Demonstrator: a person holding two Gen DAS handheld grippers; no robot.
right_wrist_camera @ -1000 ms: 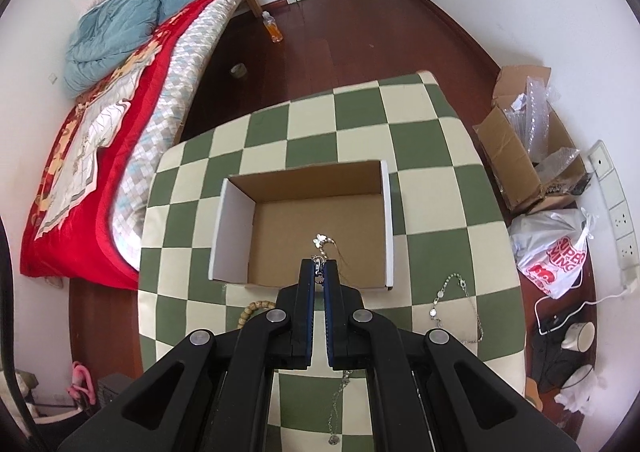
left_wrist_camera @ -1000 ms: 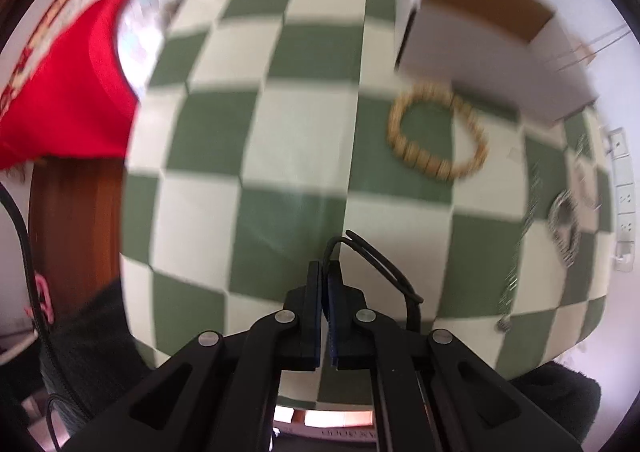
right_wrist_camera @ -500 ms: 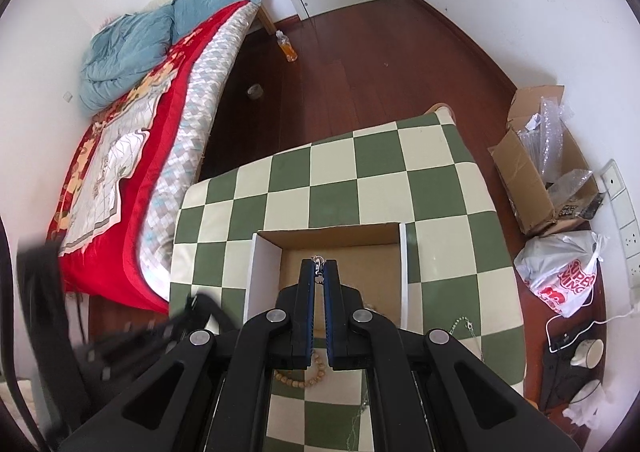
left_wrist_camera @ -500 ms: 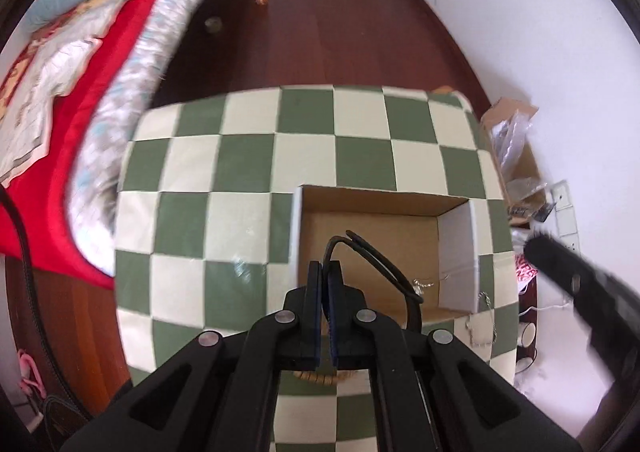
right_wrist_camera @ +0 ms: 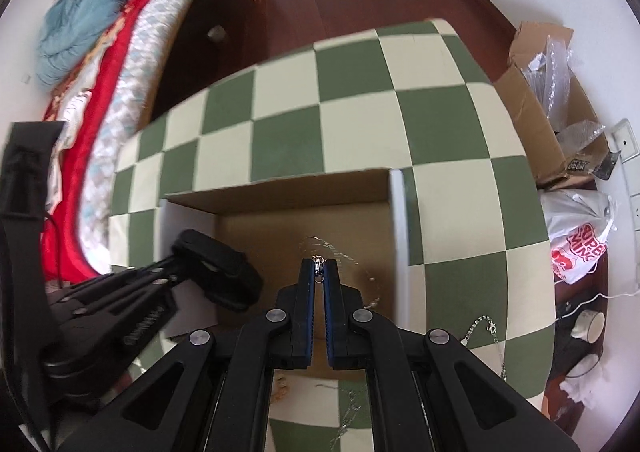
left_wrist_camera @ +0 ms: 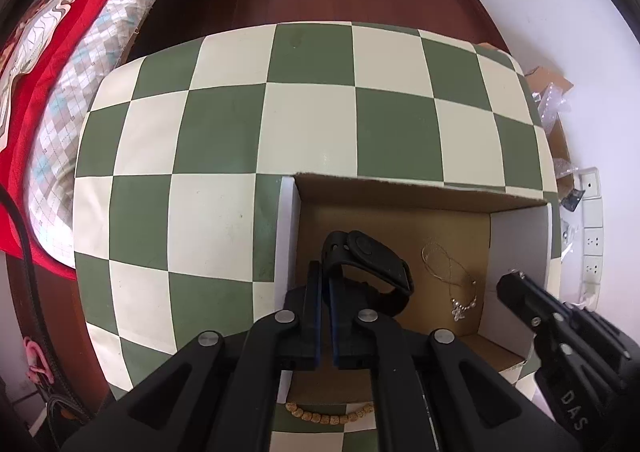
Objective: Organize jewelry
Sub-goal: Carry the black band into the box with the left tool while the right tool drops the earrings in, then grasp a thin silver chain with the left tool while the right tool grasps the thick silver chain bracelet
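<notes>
An open cardboard box [left_wrist_camera: 420,187] stands on the green and cream checkered table [left_wrist_camera: 224,155]. My left gripper [left_wrist_camera: 324,272] is shut on a black watch band [left_wrist_camera: 372,256] and holds it over the box's left part. My right gripper [right_wrist_camera: 319,266] is shut on the clasp of a thin silver necklace [right_wrist_camera: 340,252] over the box [right_wrist_camera: 280,191]. The necklace's chain and pendant [left_wrist_camera: 460,304] lie on the box floor. The right gripper also shows in the left wrist view [left_wrist_camera: 516,284]. The left gripper and band show in the right wrist view [right_wrist_camera: 216,260].
A wooden bead bracelet [left_wrist_camera: 332,418] lies on the table just in front of the box. A silver beaded chain [right_wrist_camera: 486,326] lies to the box's right, another thin chain [right_wrist_camera: 348,416] in front. A bed [right_wrist_camera: 100,51] stands left; a carton [right_wrist_camera: 536,99] and bag [right_wrist_camera: 576,240] on the floor right.
Both grippers have come down closer over the box. The left one has swung from the bare table to the box with the band. The necklace chain now rests on the box floor.
</notes>
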